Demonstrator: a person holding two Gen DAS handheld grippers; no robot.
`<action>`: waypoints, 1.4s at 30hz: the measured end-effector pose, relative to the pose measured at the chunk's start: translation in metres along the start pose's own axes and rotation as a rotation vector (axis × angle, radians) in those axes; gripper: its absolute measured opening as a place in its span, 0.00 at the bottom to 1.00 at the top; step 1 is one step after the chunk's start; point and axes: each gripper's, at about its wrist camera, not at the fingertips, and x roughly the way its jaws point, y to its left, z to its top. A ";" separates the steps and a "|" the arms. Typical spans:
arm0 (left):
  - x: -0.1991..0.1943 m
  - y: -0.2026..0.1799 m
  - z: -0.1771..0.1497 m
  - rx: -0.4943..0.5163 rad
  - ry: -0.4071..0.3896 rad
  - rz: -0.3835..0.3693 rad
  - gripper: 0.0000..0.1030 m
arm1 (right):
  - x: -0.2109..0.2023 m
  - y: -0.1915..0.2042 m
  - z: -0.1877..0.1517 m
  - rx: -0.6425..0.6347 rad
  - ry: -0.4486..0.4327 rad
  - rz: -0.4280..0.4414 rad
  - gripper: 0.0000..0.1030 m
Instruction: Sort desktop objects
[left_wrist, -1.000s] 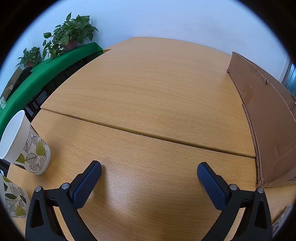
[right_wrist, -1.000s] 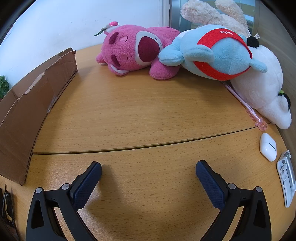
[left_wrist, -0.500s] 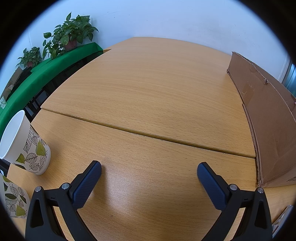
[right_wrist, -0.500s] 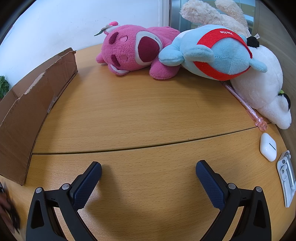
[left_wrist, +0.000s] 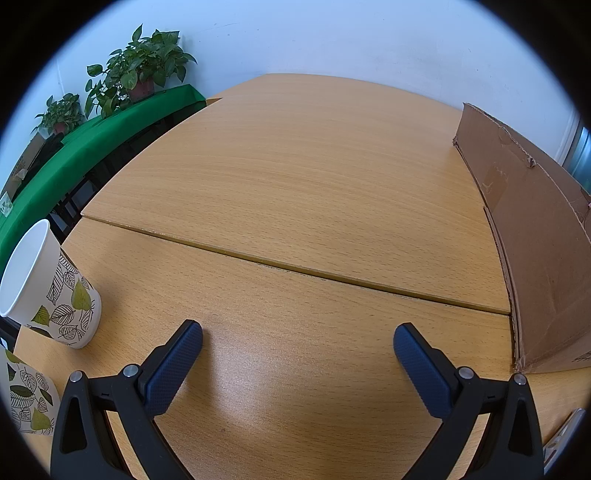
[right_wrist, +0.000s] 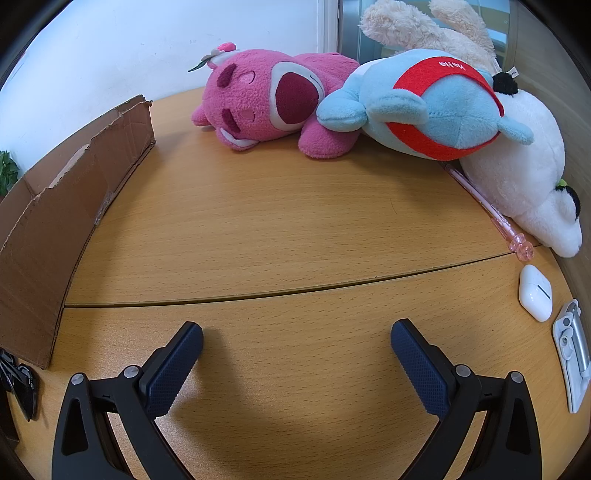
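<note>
Left wrist view. Left gripper (left_wrist: 297, 334): jaws spread wide, nothing between them, held low over the wooden table (left_wrist: 295, 192). Paper cup (left_wrist: 51, 288) with a leaf print: upright at the table's left edge, left of the fingers, apart from them. Second leaf-print cup (left_wrist: 27, 398): partly cut off at the lower left edge. Cardboard box (left_wrist: 532, 236): its brown wall stands along the right side of the table. Potted plants (left_wrist: 136, 70): on a green-covered surface (left_wrist: 92, 144) beyond the table, against the white wall.

Right wrist view. Right gripper (right_wrist: 295, 332): jaws spread wide, holding nothing, over bare table (right_wrist: 277, 229). Cardboard box (right_wrist: 62, 206): far left. Pink plush toy (right_wrist: 273, 99): lying at the far edge. Blue plush toy (right_wrist: 432, 107) with a red band: touching the pink one. White plush toy (right_wrist: 524, 173): under and behind the blue one, on the right. Pink pen (right_wrist: 491, 210): alongside the white toy. White earbud case (right_wrist: 535, 293): near the pen's tip. White clip-like item (right_wrist: 572, 350): at the right edge. Dark object (right_wrist: 20, 384): lower left, too cut off to identify.
</note>
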 end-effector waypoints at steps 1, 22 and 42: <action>0.000 0.000 0.000 0.000 0.000 0.001 1.00 | 0.000 0.000 0.000 0.000 0.000 0.000 1.00; -0.029 -0.009 -0.016 0.013 0.019 -0.081 0.99 | -0.054 0.037 -0.052 -0.013 -0.050 -0.038 1.00; -0.175 -0.144 -0.163 0.349 0.206 -0.751 1.00 | -0.198 0.280 -0.157 -0.399 -0.056 0.768 1.00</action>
